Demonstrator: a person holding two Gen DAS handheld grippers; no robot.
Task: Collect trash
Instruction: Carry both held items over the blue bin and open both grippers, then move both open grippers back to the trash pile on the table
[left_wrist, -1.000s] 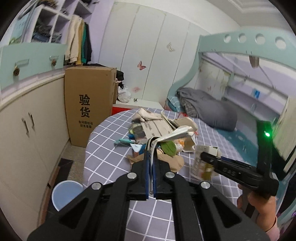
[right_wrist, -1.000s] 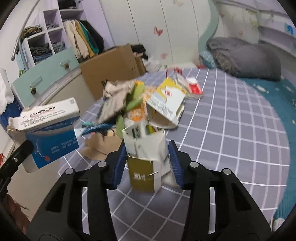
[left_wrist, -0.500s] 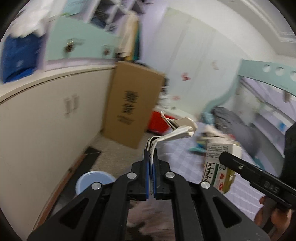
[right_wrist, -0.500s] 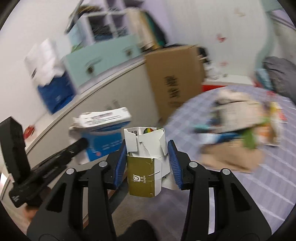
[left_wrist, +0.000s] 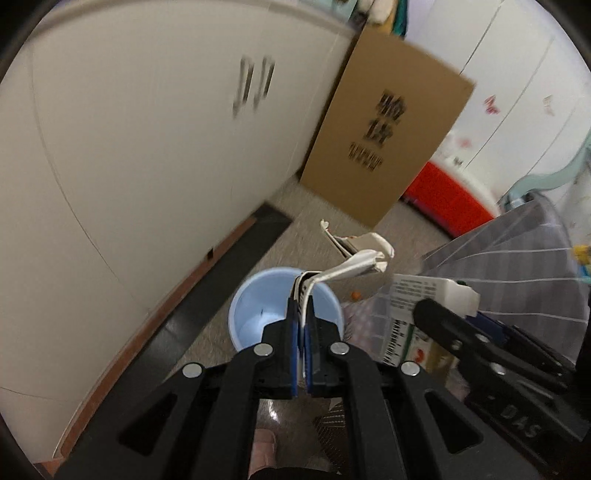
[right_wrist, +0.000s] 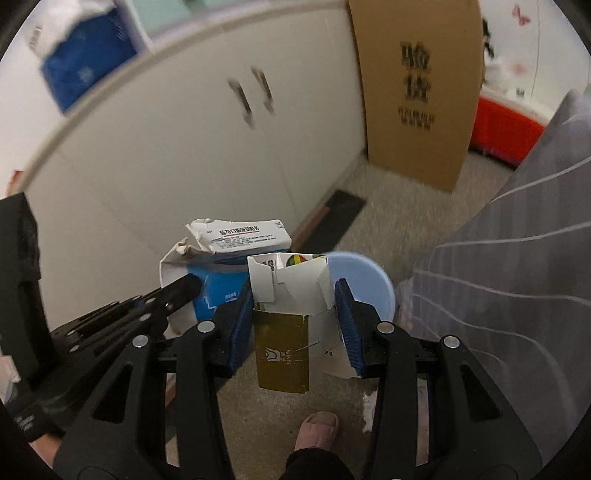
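**Both grippers carry trash above the blue bin**

The left gripper (left_wrist: 302, 317) has its jaws clamped on a flattened blue-and-white carton (right_wrist: 221, 258), which hangs over the light blue bin (left_wrist: 255, 310) on the floor beside the white cabinet (left_wrist: 147, 147). The right gripper (right_wrist: 294, 321) has its jaws pressed against a torn white-and-gold box (right_wrist: 288, 306), held just beside the bin's rim. A brown cardboard box (right_wrist: 417, 92) stands behind; the checked cloth (right_wrist: 517, 277) drapes at right.

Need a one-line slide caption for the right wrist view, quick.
Right gripper shut on an open carton near the blue bin on the floor.
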